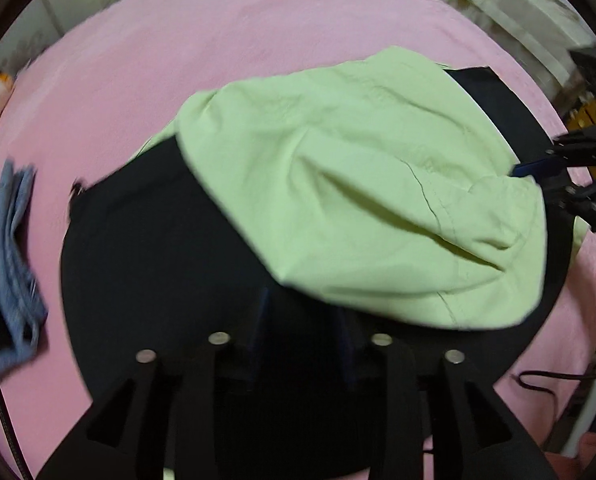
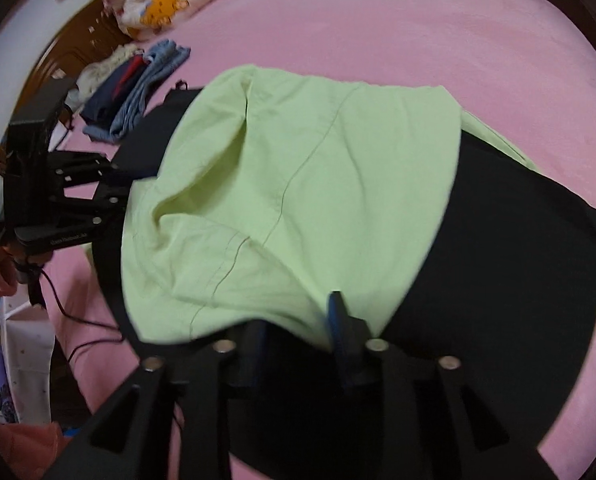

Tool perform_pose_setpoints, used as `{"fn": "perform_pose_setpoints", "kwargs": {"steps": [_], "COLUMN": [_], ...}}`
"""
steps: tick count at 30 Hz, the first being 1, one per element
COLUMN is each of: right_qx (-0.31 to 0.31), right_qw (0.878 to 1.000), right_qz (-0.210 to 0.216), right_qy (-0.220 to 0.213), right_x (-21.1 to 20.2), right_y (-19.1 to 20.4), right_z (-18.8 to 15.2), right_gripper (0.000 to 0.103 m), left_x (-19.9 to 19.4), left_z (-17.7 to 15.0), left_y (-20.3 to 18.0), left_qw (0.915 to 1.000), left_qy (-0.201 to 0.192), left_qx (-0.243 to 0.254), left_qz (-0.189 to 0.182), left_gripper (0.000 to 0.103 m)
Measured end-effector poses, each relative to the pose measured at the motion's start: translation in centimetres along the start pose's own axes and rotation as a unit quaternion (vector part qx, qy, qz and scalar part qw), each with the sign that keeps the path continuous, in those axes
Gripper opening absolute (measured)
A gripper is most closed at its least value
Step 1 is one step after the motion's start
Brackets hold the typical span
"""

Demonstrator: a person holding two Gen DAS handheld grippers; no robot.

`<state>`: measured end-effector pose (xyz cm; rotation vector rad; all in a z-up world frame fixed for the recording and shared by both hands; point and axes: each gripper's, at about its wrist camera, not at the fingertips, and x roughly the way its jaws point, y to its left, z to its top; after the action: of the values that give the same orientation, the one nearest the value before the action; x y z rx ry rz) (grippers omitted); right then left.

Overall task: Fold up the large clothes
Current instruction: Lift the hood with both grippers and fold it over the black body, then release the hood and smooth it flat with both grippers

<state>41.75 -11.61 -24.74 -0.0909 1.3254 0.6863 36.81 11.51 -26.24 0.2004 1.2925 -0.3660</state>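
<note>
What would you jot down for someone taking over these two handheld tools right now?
Left tool: open, empty, above the black board.
Right tool: open, with the green garment edge lying loose between its fingers.
Garment: doubled over on the board, wrinkled, on the pink bed.
Done: a first fold, it seems.
Left: probably smooth it, finish folding, add it to the folded pile.

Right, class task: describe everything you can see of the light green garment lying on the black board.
The light green garment looks like thin, creased woven cloth with stitched seams. It lies doubled over in a loose heap on the black board on the pink bed cover, one edge poking out beyond the board's far side. The right claw sits at its near hem with one finger over the cloth; the left claw meets its other end.
</note>
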Motion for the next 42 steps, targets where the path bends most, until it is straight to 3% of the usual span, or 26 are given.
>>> {"fn": "perform_pose_setpoints", "kwargs": {"steps": [4,6,9,12,13,14,17,20,23,25,28,30,33,36,38,42], "right_qx": [0.019,0.05,0.124,0.182,0.211,0.23,0.286,0.303,0.308,0.311,0.309,0.316,0.308,0.309,0.322,0.332], "right_qw": [0.999,0.998,0.989,0.975,0.968,0.963,0.946,0.943,0.939,0.939,0.946,0.944,0.949,0.949,0.944,0.94], "right_qz": [0.008,0.022,0.047,0.073,0.086,0.097,0.114,0.113,0.12,0.107,0.046,0.058,0.026,-0.019,-0.017,-0.031], "right_qy": [0.027,0.008,-0.059,-0.102,-0.106,-0.104,-0.101,-0.084,-0.091,-0.099,-0.086,-0.08,-0.07,-0.061,-0.065,-0.076], "right_x": [-2.8,-4.6,-6.2,-4.6,-3.0,-2.0,1.8,4.9,5.5,4.9,4.4,4.3,3.9,3.2,2.5,0.8], "right_y": [0.1,0.0,-0.1,0.3,0.6,0.7,1.4,2.0,1.5,1.0,0.5,0.0,-0.2,-0.7,-1.5,-1.6], "right_z": [-1.1,-1.7,-2.2,-2.5,-2.5,-2.6,-3.4,-4.5,-5.5,-6.0,-6.1,-6.1,-6.0,-6.4,-7.1,-7.0], "right_gripper": [0.043,0.043,0.043,0.041,0.026,0.007,0.005,0.0,0.0,0.0,0.0,0.0,0.0,0.0,0.0,0.001], "left_x": [-4.2,-7.1,-9.3,-7.8,-6.9,-5.9,-2.3,0.0,0.4,0.9,1.0,1.0,0.9,-0.2,-1.4,-3.8], "left_z": [-0.7,-0.8,-2.6,-2.7,-2.6,-2.5,-1.9,-3.0,-4.3,-4.4,-4.5,-4.6,-5.6,-6.7,-7.8,-10.9], "left_y": [0.2,0.1,0.5,-0.9,-1.4,-1.9,-3.2,-3.2,-2.5,-2.1,-1.6,-1.1,-0.3,0.7,1.8,4.7], "left_qw": [0.9987,0.9954,0.9841,0.9687,0.9648,0.9612,0.9555,0.9565,0.9567,0.9605,0.9611,0.9586,0.9511,0.9455,0.94,0.923], "left_qy": [-0.007,-0.043,-0.084,-0.101,-0.097,-0.092,-0.061,-0.033,-0.043,-0.04,-0.036,-0.033,-0.039,-0.043,-0.055,-0.075], "left_qx": [-0.05,-0.085,-0.15,-0.214,-0.232,-0.25,-0.282,-0.288,-0.284,-0.271,-0.267,-0.278,-0.301,-0.321,-0.337,-0.377], "left_qz": [-0.004,-0.008,-0.043,-0.077,-0.076,-0.07,-0.06,-0.032,-0.047,-0.05,-0.058,-0.05,-0.059,-0.036,0.002,0.006], "left_gripper": [0.039,0.05,0.05,0.048,0.044,0.035,0.028,0.023,0.024,0.024,0.031,0.041,0.041,0.037,0.036,0.036]}}
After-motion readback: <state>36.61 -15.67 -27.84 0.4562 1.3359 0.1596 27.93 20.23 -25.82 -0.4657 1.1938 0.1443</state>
